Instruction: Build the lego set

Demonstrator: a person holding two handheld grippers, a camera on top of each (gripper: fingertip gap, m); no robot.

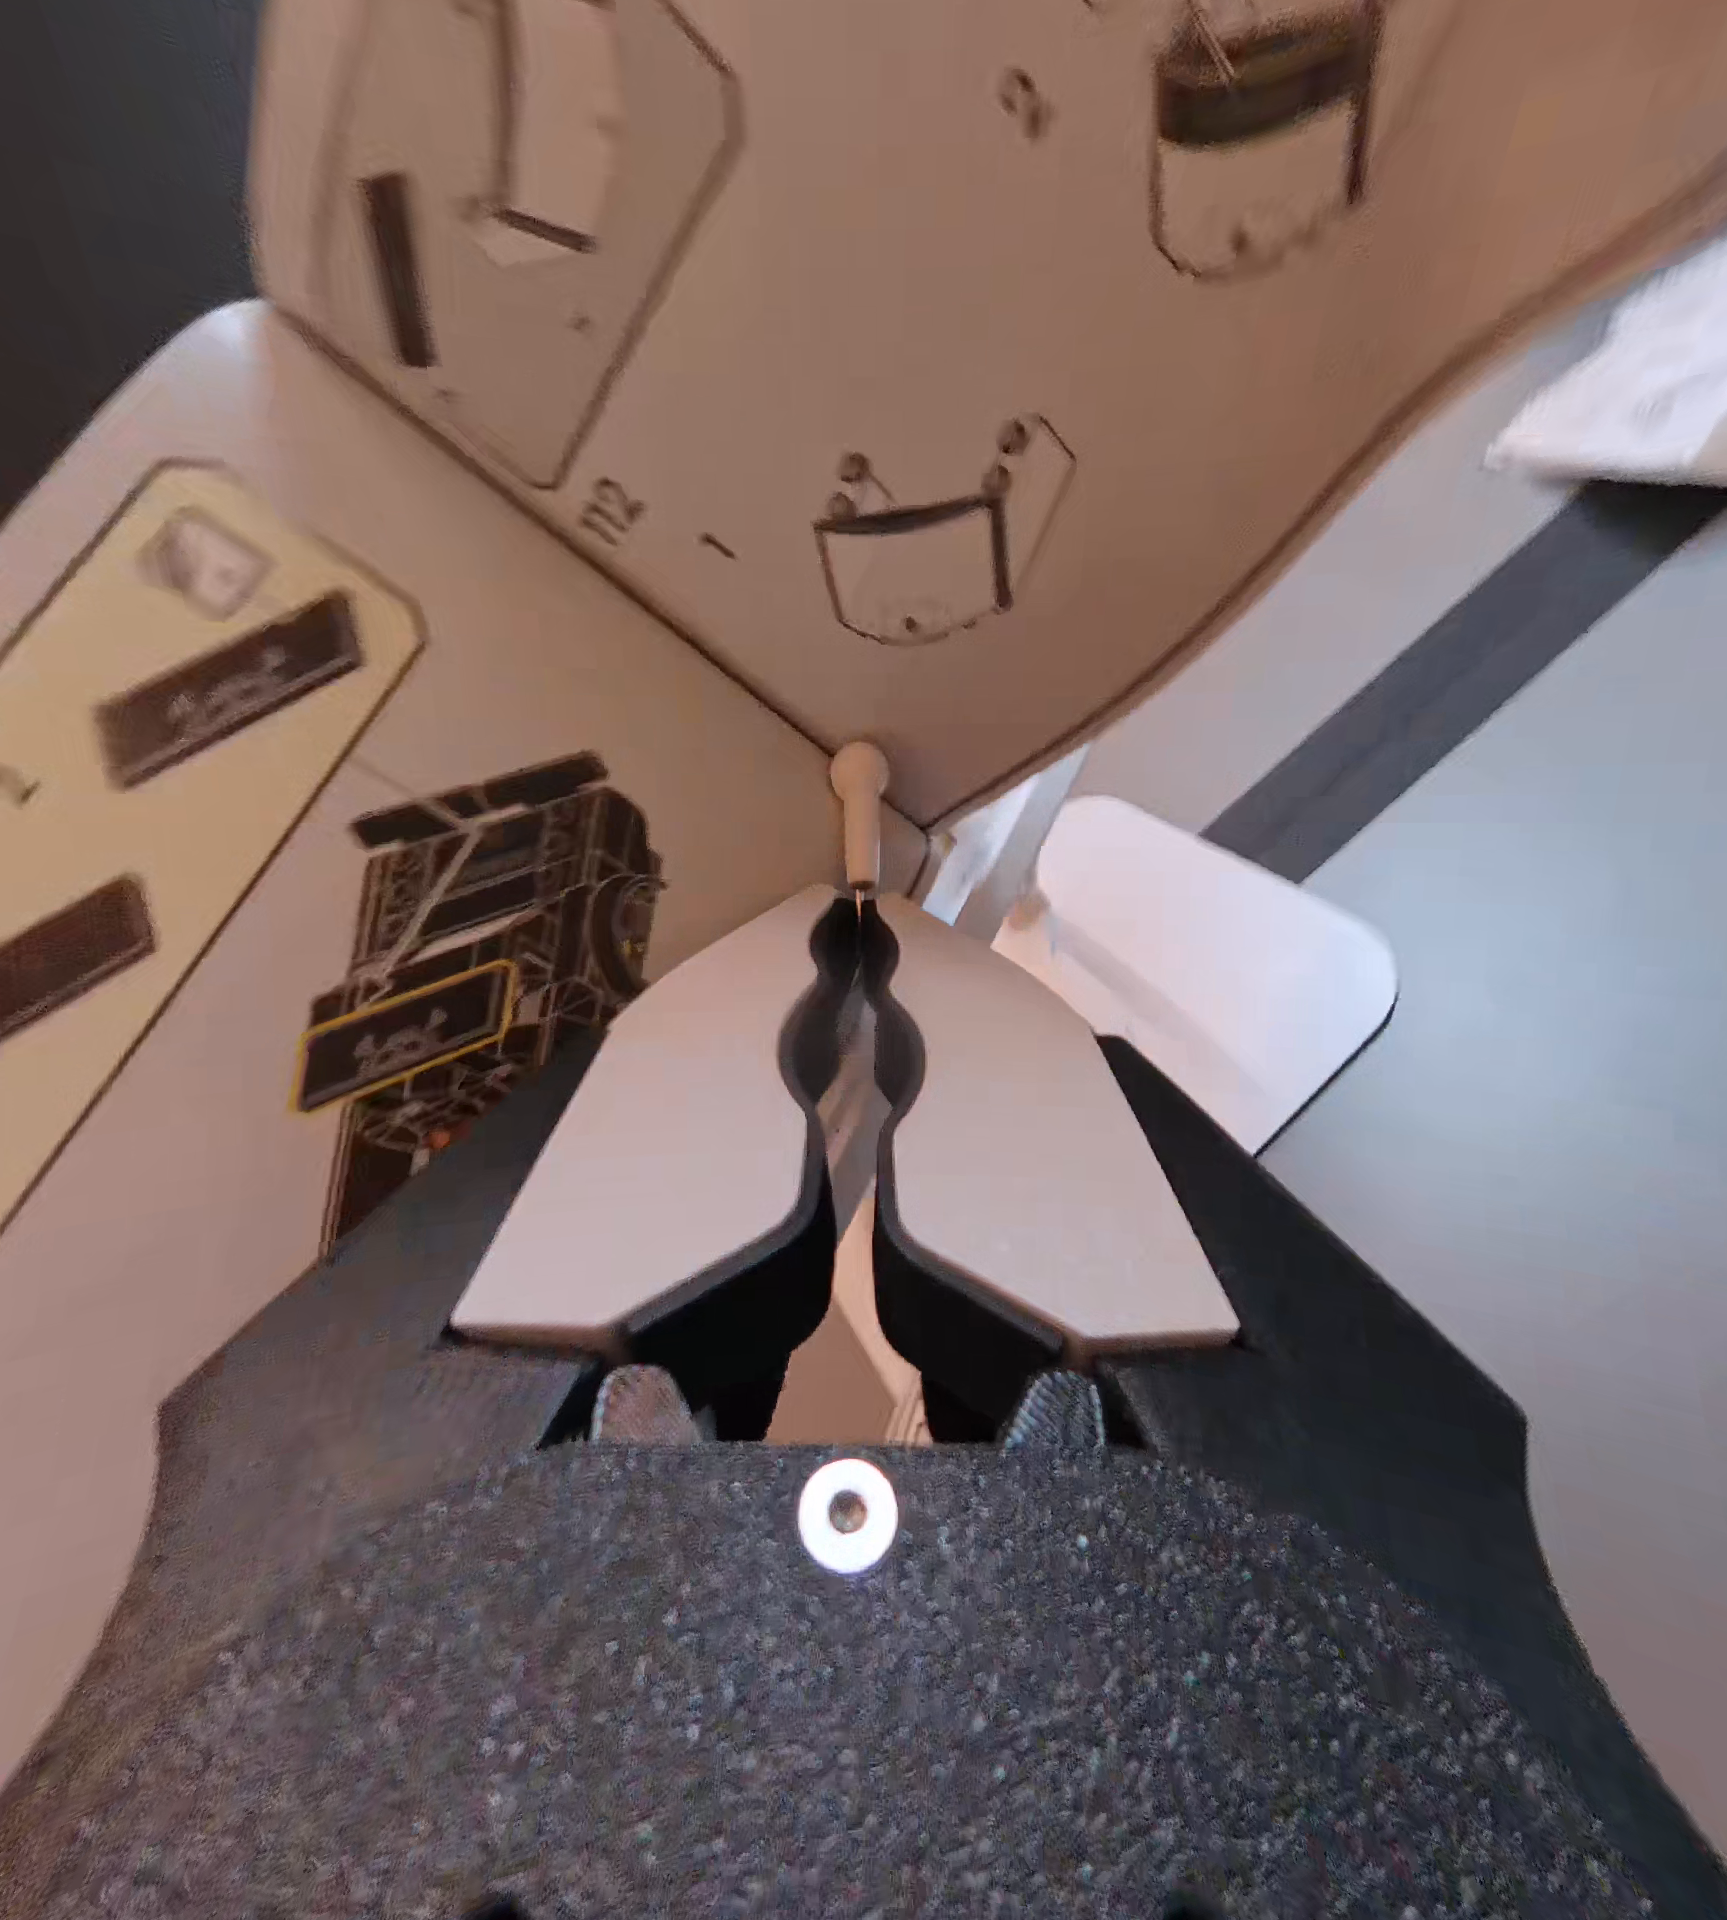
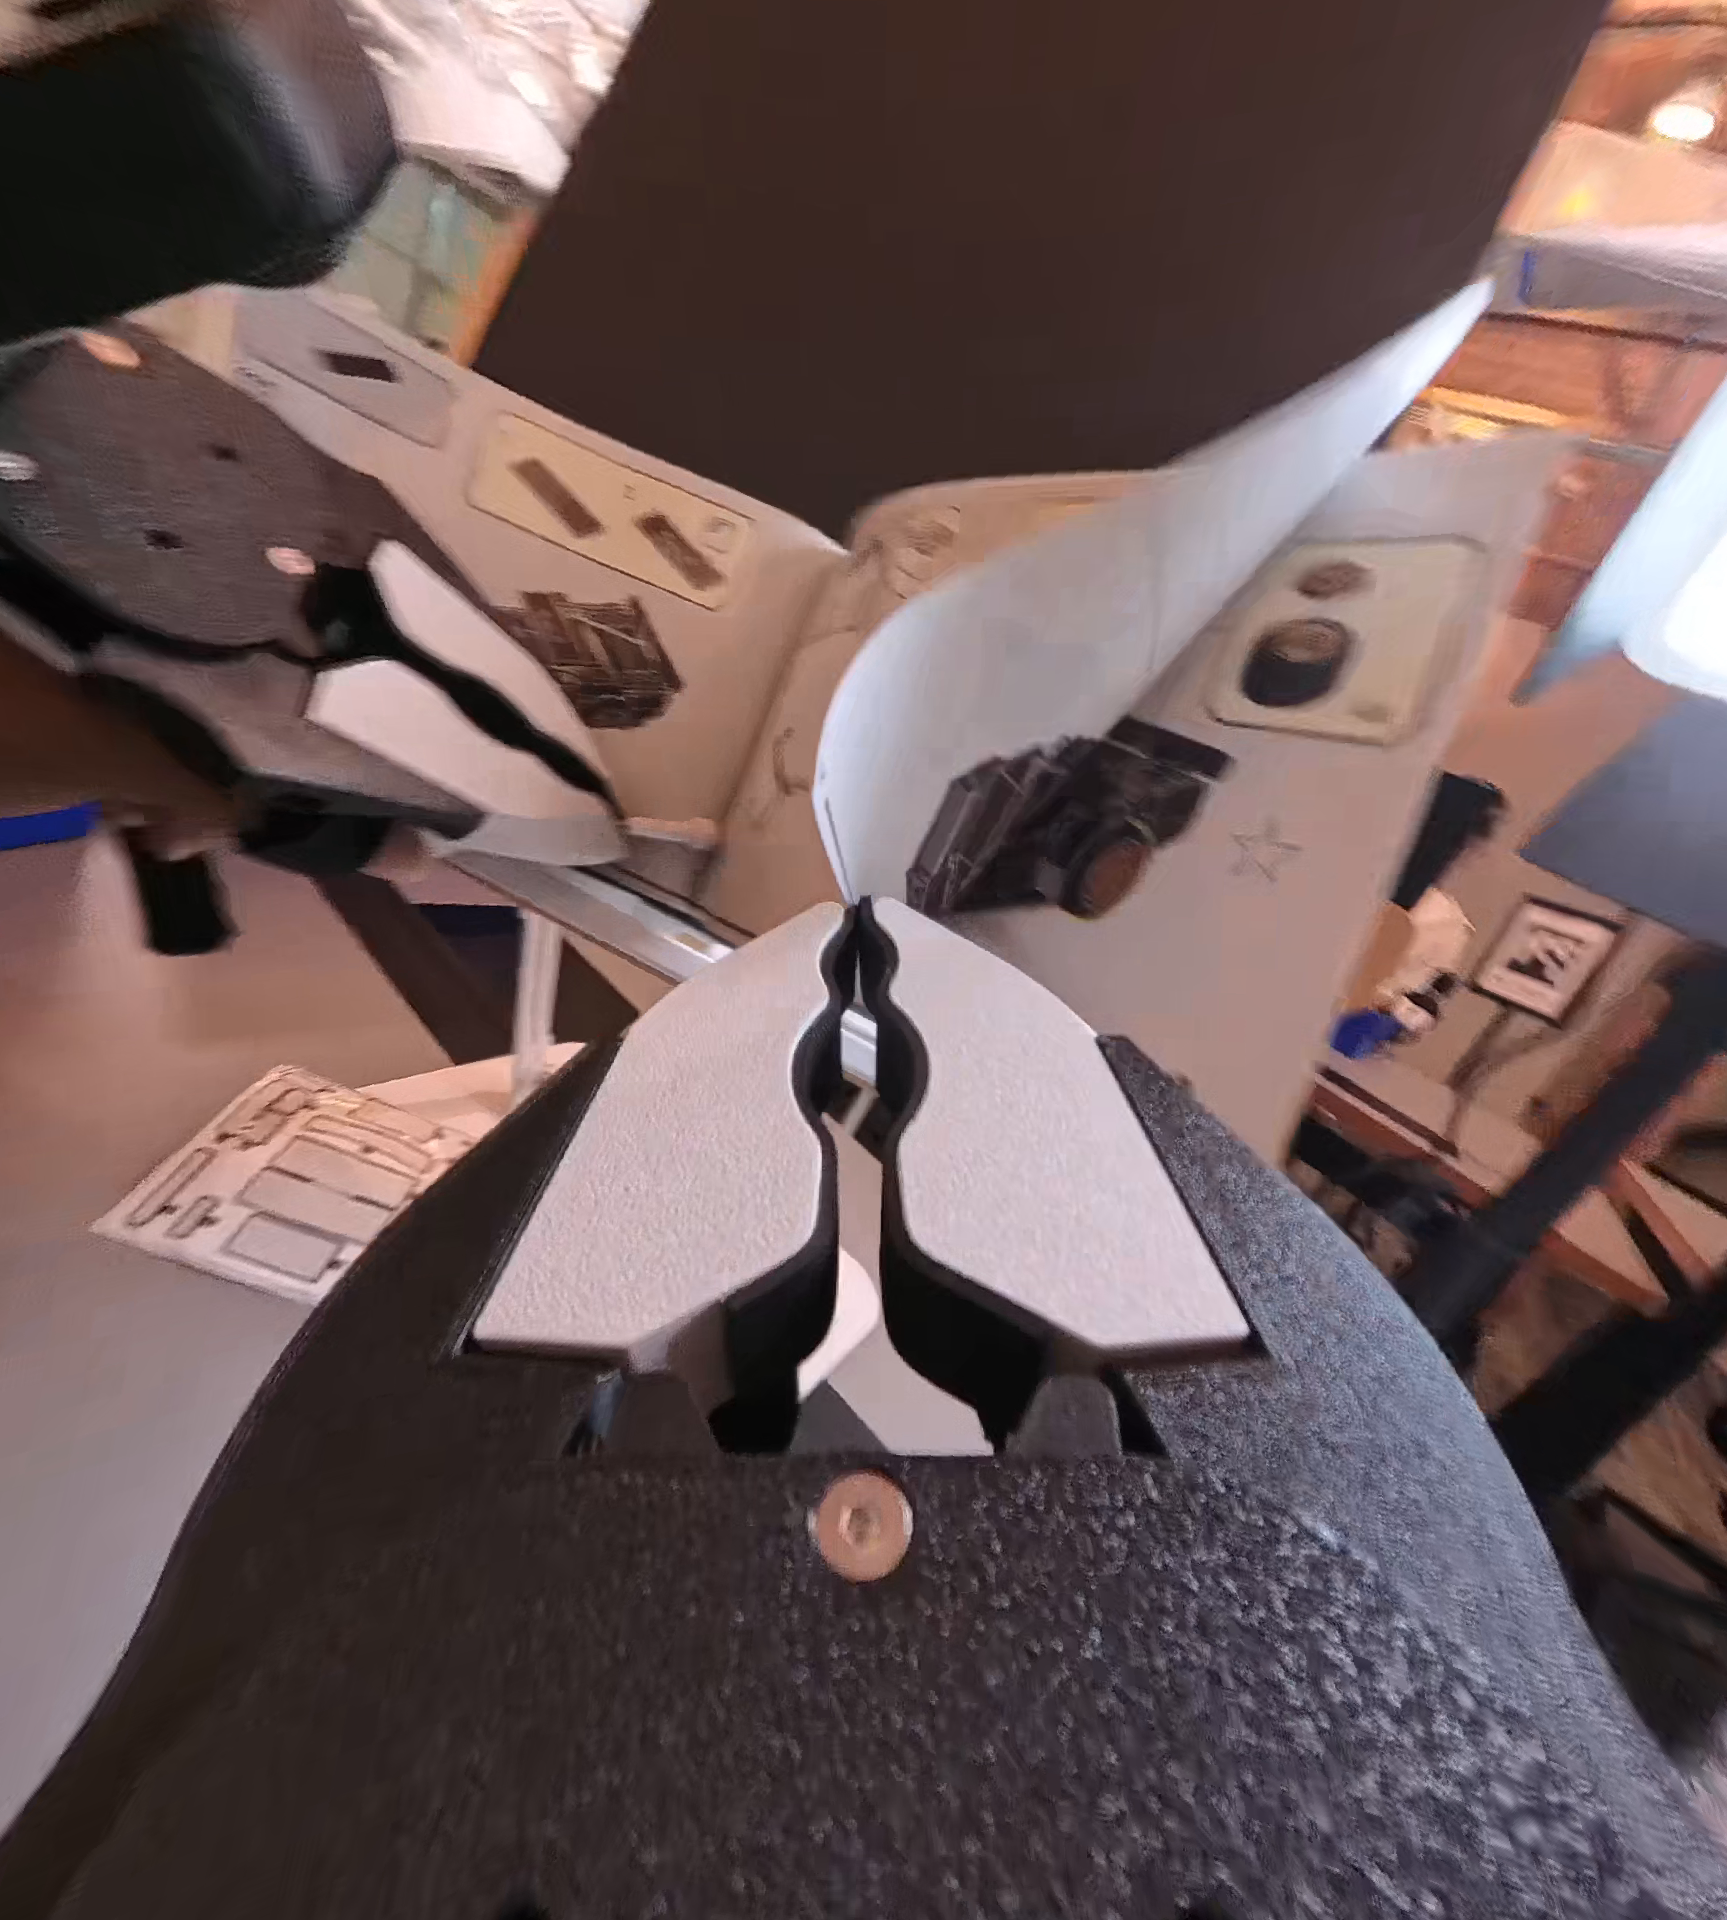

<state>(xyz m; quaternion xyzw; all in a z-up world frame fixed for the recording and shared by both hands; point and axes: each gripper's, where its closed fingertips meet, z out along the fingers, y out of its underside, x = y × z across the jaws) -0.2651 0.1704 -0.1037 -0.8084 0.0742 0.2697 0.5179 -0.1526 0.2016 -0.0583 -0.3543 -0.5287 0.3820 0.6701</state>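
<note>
The Lego instruction booklet (image 1: pixel 693 343) stands open on a white stand and shows drawings of a black model. My left gripper (image 1: pixel 857 906) is at the foot of the booklet's spine, with its fingers closed on the thin pin of a beige page-holder peg (image 1: pixel 857 790). It also shows in the right wrist view (image 2: pixel 620 821), beside the peg (image 2: pixel 677 828). My right gripper (image 2: pixel 864 906) is shut on the lower edge of a booklet page (image 2: pixel 1098 582), which curls up and over to the right. No loose bricks are in view.
The stand's white base (image 1: pixel 1212 966) rests on the grey table (image 1: pixel 1586 1091). A crumpled clear bag (image 1: pixel 1690 364) lies at the far right. A sticker sheet (image 2: pixel 287 1174) lies flat on the table at the left. Furniture stands beyond the table's right edge. The left gripper's tips are roughly 12 centimeters from the right gripper's.
</note>
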